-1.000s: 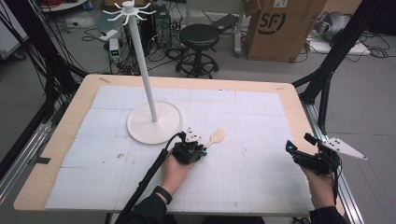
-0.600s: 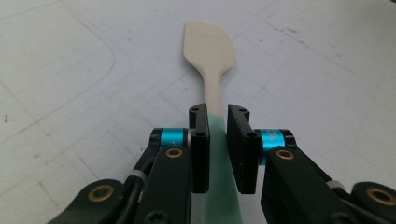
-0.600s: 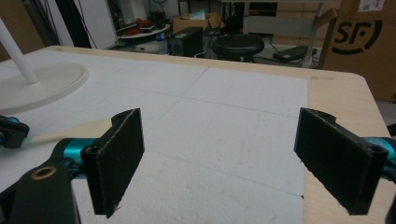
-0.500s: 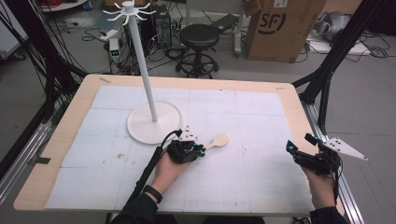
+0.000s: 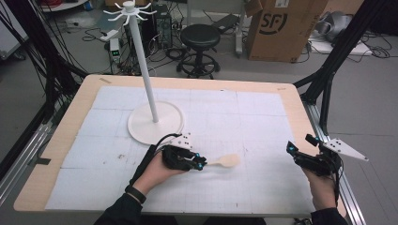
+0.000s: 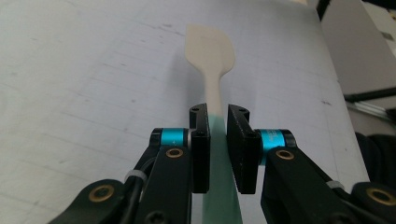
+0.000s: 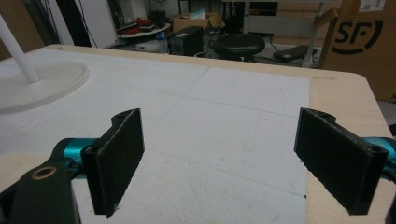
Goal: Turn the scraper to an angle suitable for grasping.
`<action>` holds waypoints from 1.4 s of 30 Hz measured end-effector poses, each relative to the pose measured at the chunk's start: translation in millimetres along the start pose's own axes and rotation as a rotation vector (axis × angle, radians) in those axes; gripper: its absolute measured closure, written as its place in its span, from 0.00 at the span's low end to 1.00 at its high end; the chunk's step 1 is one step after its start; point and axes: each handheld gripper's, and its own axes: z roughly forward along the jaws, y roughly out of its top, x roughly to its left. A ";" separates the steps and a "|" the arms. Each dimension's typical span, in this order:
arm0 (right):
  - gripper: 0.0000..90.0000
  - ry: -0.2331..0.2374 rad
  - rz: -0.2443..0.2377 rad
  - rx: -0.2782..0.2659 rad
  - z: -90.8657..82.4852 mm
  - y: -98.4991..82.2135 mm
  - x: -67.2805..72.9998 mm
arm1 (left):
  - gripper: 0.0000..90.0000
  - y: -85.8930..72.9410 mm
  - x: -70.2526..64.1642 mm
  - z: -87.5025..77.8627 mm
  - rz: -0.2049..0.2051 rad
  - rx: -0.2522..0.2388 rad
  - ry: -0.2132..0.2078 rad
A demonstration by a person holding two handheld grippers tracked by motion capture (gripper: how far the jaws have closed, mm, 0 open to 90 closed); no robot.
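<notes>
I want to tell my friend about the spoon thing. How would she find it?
Look at the white mat on the table, just in front of the tall white stand's round base. The left gripper is shut on its green handle; the spatula lies flat there, a pale cream blade, the sole small utensil on the mat.

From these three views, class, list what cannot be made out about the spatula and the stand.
- Spatula: its green handle end runs off the bottom edge of the left gripper view, between the jaws of the left gripper.
- Same handle, high view: hidden under that gripper.
- Stand: its pole top is cut off by the right gripper view's edge.
</notes>
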 end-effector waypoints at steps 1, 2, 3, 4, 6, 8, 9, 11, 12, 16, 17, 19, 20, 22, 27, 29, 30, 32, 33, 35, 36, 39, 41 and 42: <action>0.17 0.000 0.001 0.000 -0.1 0.0 -0.1 | 0.89 -1.0 0.3 2.9 0.009 0.009 -0.020; 0.17 0.000 -0.001 0.001 -0.3 -0.1 -0.6 | 0.89 -2.3 0.5 7.6 0.023 0.025 -0.041; 0.17 -0.001 -0.002 -0.003 -0.2 -0.2 -1.0 | 0.89 -2.3 0.5 7.6 0.023 0.025 -0.041; 0.17 -0.001 -0.002 -0.004 -0.4 -0.2 -1.2 | 0.89 -3.2 0.5 9.9 0.033 0.028 -0.052; 0.17 -0.002 -0.002 -0.001 -0.8 -0.3 -1.6 | 0.89 -4.3 0.6 13.4 0.053 0.043 -0.060; 0.17 -0.002 -0.005 -0.002 -0.9 -0.2 -1.9 | 0.89 -6.8 1.0 18.7 0.044 0.052 -0.072; 0.17 -0.001 -0.002 -0.002 -0.8 -0.2 -1.6 | 0.88 -6.8 1.0 18.7 0.044 0.052 -0.072; 0.17 -0.001 -0.003 -0.003 -0.7 -0.2 -1.4 | 0.88 -7.9 -0.6 23.1 0.058 0.060 -0.089; 0.17 -0.001 -0.002 -0.003 -0.6 -0.2 -1.2 | 0.88 -8.2 -1.2 24.6 0.061 0.065 -0.084; 0.17 0.002 -0.004 0.001 -0.5 -0.5 -1.0 | 0.85 -9.4 -1.9 27.7 0.064 0.098 -0.064; 0.17 0.001 -0.003 0.001 -0.5 -0.4 -0.9 | 0.77 -9.3 -1.6 28.5 0.044 0.098 -0.039; 0.17 0.001 -0.005 0.001 -0.4 -0.5 -1.1 | 0.61 -8.9 -0.4 28.1 0.028 0.085 -0.025; 0.17 0.002 -0.001 0.003 -0.4 -0.5 -0.8 | 0.57 -6.9 1.2 22.7 -0.004 0.052 0.010; 0.17 0.005 0.002 0.004 -0.1 -0.6 -0.2 | 0.48 -5.3 1.3 18.5 -0.008 0.035 0.034; 0.17 0.013 -0.002 0.003 2.9 0.0 0.0 | 0.31 1.8 2.4 -14.2 -0.038 -0.073 0.148; 0.17 0.014 -0.005 0.005 3.4 0.3 0.4 | 0.29 1.3 3.6 -27.9 -0.042 -0.098 0.189; 0.17 0.018 -0.009 0.004 4.1 0.7 0.3 | 0.27 -0.5 5.1 -38.2 -0.049 -0.119 0.220; 0.17 0.027 -0.008 0.004 7.2 1.4 1.7 | 0.25 -6.7 9.6 -63.5 -0.077 -0.176 0.282; 0.17 0.029 -0.009 0.006 8.0 1.5 2.0 | 0.24 -6.7 9.6 -63.5 -0.077 -0.176 0.282; 0.17 0.041 -0.015 0.008 9.9 2.1 3.9 | 0.24 -15.1 11.8 -95.6 -0.076 -0.237 0.340; 0.17 0.047 -0.014 0.010 10.5 2.2 4.6 | 0.24 -15.1 11.8 -95.6 -0.076 -0.237 0.340; 0.17 0.066 -0.017 0.011 13.0 2.8 6.8 | 0.24 -26.4 11.9 -128.8 -0.075 -0.308 0.402; 0.17 0.075 -0.024 0.016 15.1 3.2 8.9 | 0.24 -37.0 11.4 -152.9 -0.090 -0.354 0.443; 0.17 0.077 -0.028 0.016 16.2 3.4 9.7 | 0.24 -42.2 11.0 -162.6 -0.098 -0.367 0.466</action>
